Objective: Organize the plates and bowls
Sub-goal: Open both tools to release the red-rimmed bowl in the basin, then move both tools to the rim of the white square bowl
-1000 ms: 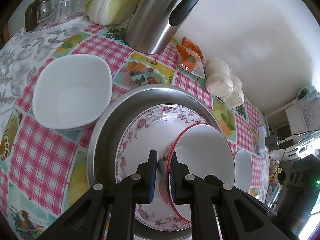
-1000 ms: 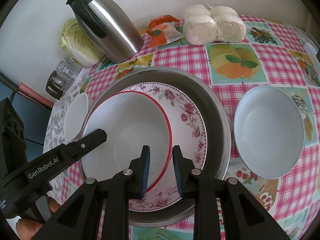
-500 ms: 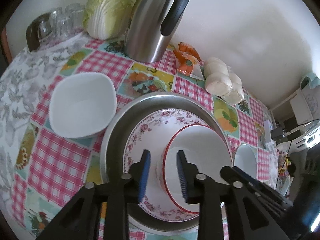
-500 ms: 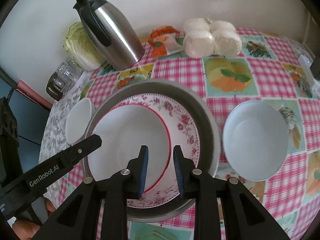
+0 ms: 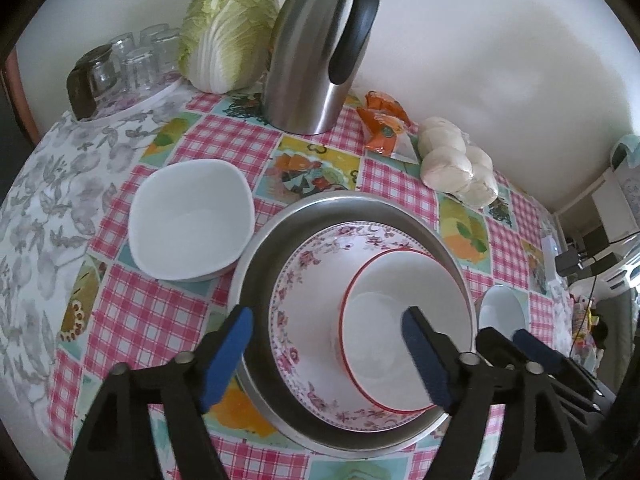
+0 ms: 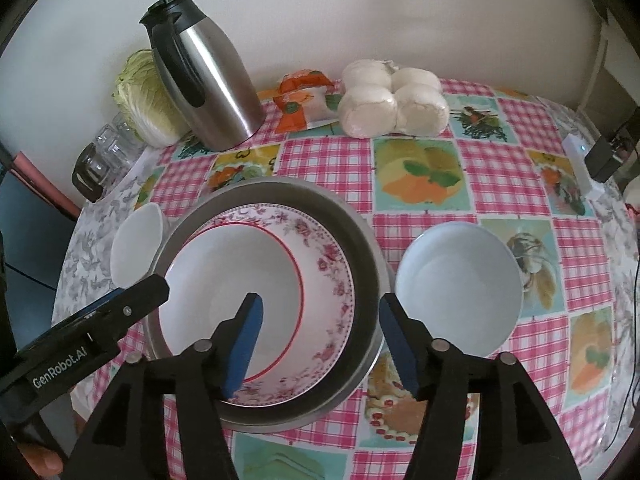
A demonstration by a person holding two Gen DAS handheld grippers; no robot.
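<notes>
The red-rimmed bowl [image 6: 234, 280] sits nested in the floral plate [image 6: 332, 280] inside the metal basin [image 6: 366, 264]; both grippers [image 5: 328, 354] [image 6: 320, 336], jaws just spread wide, hold nothing. Beside the basin, the square bowl [image 5: 192, 220] and round bowl [image 6: 458, 288] remain unstacked.

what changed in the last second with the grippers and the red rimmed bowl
Both grippers let go of the red-rimmed bowl: the left gripper and right gripper have just been opening, their fingers now clear of its rim, and both have lifted a little. The bowl stays nested in the floral plate inside the metal pan. The square bowl and round bowl have not moved.
</notes>
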